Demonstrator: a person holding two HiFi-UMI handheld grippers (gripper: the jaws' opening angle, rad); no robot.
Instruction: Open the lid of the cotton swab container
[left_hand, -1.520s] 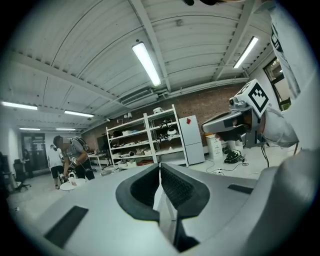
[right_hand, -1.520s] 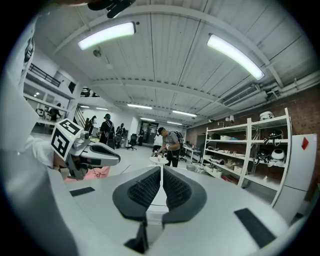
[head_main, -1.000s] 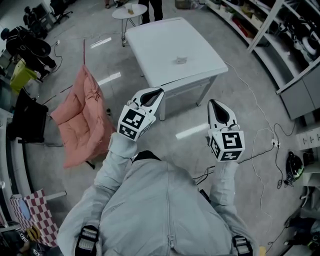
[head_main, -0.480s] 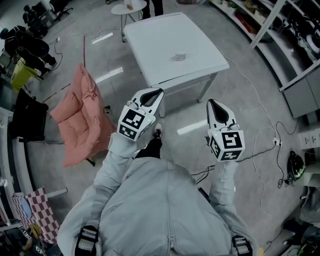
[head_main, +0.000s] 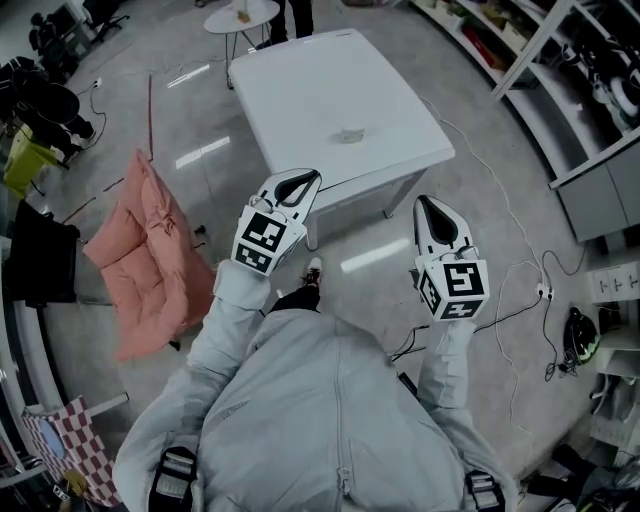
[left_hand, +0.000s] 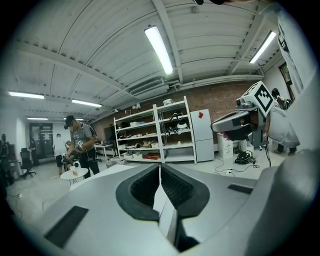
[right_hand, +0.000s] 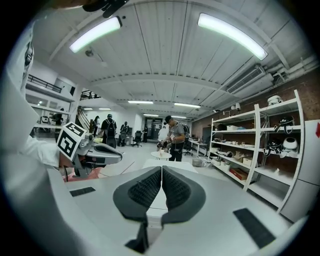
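Note:
A small pale container (head_main: 349, 134), too small to make out in detail, sits near the middle of the white table (head_main: 300, 90) ahead of me in the head view. My left gripper (head_main: 311, 177) is held in the air short of the table's near edge, shut with nothing in it. To its right, over the floor, my right gripper (head_main: 424, 203) is also shut and empty. In the left gripper view the jaws (left_hand: 160, 169) meet with no gap. The right gripper view shows the same of its jaws (right_hand: 161, 169), with the table (right_hand: 165, 163) beyond them.
A pink cushioned chair (head_main: 140, 250) stands on the floor at the left. A small round table (head_main: 240, 15) is behind the white table, with people standing near it (right_hand: 175, 137). Shelving (head_main: 560, 60) lines the right side. Cables (head_main: 520, 290) trail over the floor at the right.
The table, the chair and the floor have slid down and left in the head view, so the table is closer to both grippers. Both grippers stay shut and keep their pose.

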